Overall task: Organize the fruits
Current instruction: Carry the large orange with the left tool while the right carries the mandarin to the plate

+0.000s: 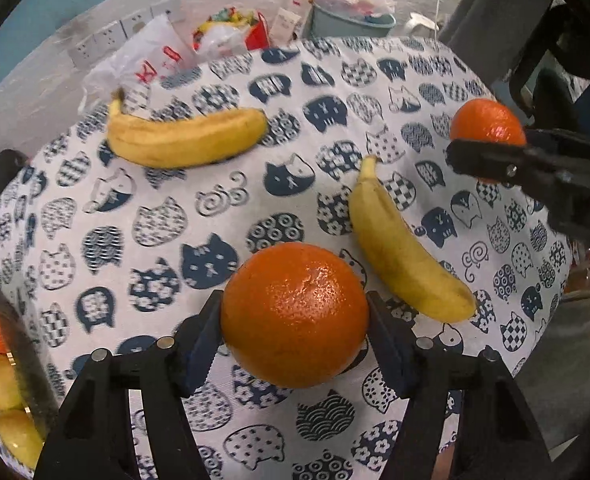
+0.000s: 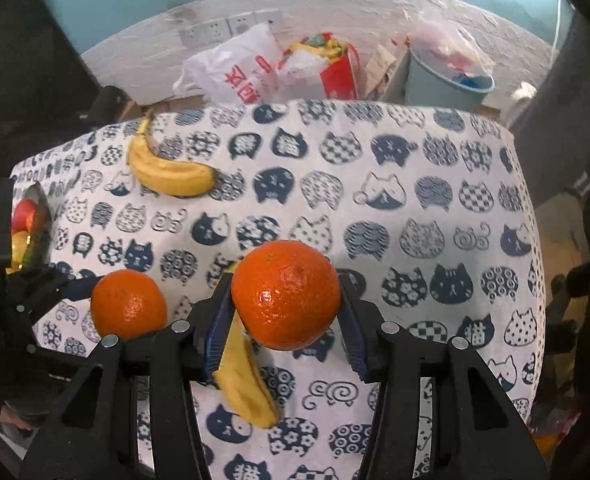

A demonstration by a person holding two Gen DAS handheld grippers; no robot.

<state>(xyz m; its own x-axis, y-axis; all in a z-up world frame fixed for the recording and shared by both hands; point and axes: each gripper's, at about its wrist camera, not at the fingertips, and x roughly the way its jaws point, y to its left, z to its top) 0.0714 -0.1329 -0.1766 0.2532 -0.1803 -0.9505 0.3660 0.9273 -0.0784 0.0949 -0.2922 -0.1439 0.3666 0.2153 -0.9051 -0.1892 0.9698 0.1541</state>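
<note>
With 1 orange [image 1: 294, 314] clamped in my left gripper [image 1: 294, 344] and another orange [image 2: 285, 294] in my right gripper [image 2: 285, 328] above the tablecloth [image 2: 375, 168], I'd carry both steadily toward the fruit container [image 1: 27, 344], squeezing gently.

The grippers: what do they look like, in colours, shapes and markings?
Both the left gripper and the right gripper are matte black angular linkage frames with round silver pivot pins. Their fingers carry dark blue pads with serrated edges. No cables or sleeves are visible.
</note>
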